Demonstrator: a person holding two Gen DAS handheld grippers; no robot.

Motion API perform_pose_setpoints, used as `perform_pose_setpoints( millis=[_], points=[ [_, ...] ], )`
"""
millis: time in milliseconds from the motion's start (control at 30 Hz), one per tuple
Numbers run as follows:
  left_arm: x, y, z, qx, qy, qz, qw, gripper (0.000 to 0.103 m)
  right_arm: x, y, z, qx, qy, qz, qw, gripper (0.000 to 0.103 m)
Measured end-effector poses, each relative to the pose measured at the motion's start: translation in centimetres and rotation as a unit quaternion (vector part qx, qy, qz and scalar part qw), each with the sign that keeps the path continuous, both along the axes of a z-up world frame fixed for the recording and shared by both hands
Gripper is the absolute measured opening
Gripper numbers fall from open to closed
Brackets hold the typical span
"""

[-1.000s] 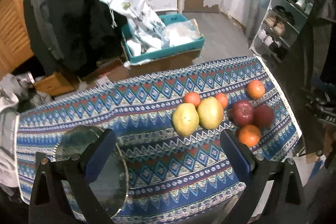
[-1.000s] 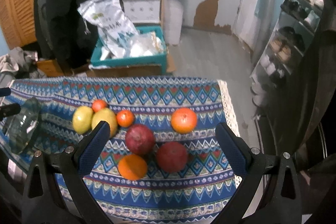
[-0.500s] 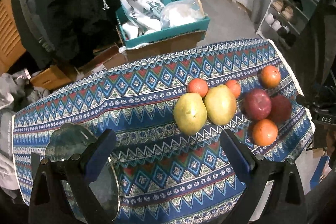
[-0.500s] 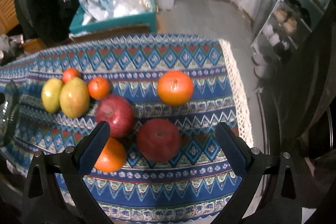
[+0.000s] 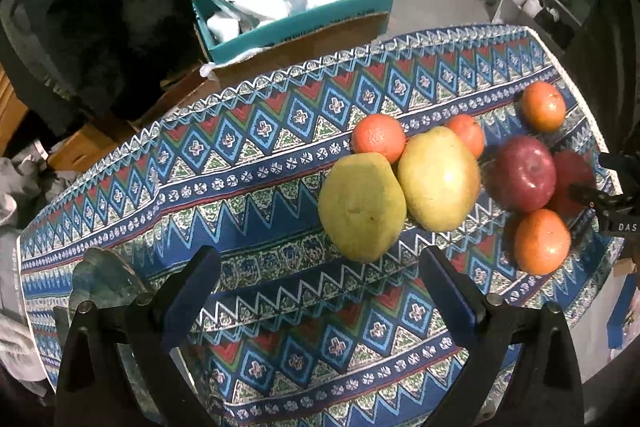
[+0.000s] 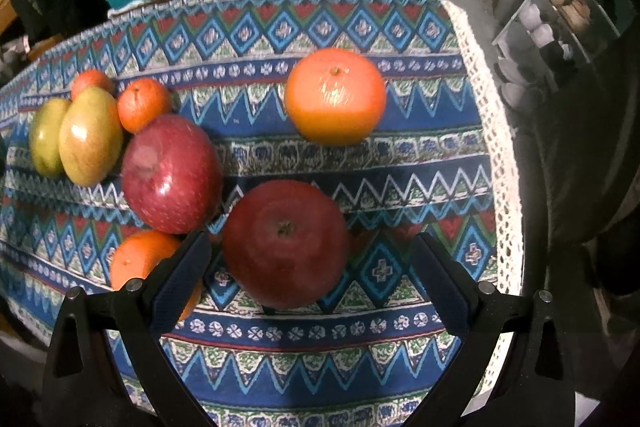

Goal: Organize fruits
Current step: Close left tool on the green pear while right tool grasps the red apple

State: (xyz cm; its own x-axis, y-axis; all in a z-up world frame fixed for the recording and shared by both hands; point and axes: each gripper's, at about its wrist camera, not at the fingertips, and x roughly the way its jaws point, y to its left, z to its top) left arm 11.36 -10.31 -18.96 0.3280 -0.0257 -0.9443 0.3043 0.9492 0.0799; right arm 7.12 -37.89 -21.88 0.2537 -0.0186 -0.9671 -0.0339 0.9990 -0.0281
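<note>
Fruit lies on a patterned cloth (image 5: 260, 163). Two yellow-green mangoes (image 5: 362, 207) (image 5: 438, 179) sit side by side, with small oranges (image 5: 378, 139) (image 5: 466, 133) behind them. Two red apples (image 5: 522, 173) (image 6: 286, 245), a near orange (image 5: 542, 241) and a lone far orange (image 6: 336, 95) lie to the right. My left gripper (image 5: 320, 295) is open, just short of the left mango. My right gripper (image 6: 310, 273) is open, with the nearer apple between its fingers but not touching. A glass plate (image 5: 104, 283) lies at the left.
The table's right edge has white lace trim (image 6: 500, 131). Beyond the far edge stand a teal box (image 5: 296, 23) with white bags, dark hanging clothes (image 5: 80, 7) and a shoe rack (image 6: 560, 15). The right gripper's black body (image 5: 612, 203) shows at the left view's right edge.
Both grippers have moved down and forward toward the fruit, which looks much larger. The nearer red apple now sits between my right gripper's fingers. No fruit has moved.
</note>
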Motion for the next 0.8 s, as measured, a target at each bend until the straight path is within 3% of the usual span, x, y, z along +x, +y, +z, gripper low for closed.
perform_pose_setpoints(
  millis=[200, 300, 800],
  points=[
    [1.0, -0.7, -1.6, 0.002, 0.016, -0.006, 0.9999, 0.100, 0.3, 0.2, -1.9, 0.010, 0.024, 0.006, 1.000, 0.091],
    [1.3, -1.0, -2.5, 0.009, 0.023, -0.011, 0.9996, 0.100, 0.5, 0.3, -2.5, 0.028, 0.028, 0.012, 0.999, 0.075],
    [4.3, -3.1, -5.8, 0.021, 0.048, -0.019, 0.9984, 0.100, 1.3, 0.7, -0.7, 0.035, -0.009, 0.005, 0.999, 0.075]
  ],
)
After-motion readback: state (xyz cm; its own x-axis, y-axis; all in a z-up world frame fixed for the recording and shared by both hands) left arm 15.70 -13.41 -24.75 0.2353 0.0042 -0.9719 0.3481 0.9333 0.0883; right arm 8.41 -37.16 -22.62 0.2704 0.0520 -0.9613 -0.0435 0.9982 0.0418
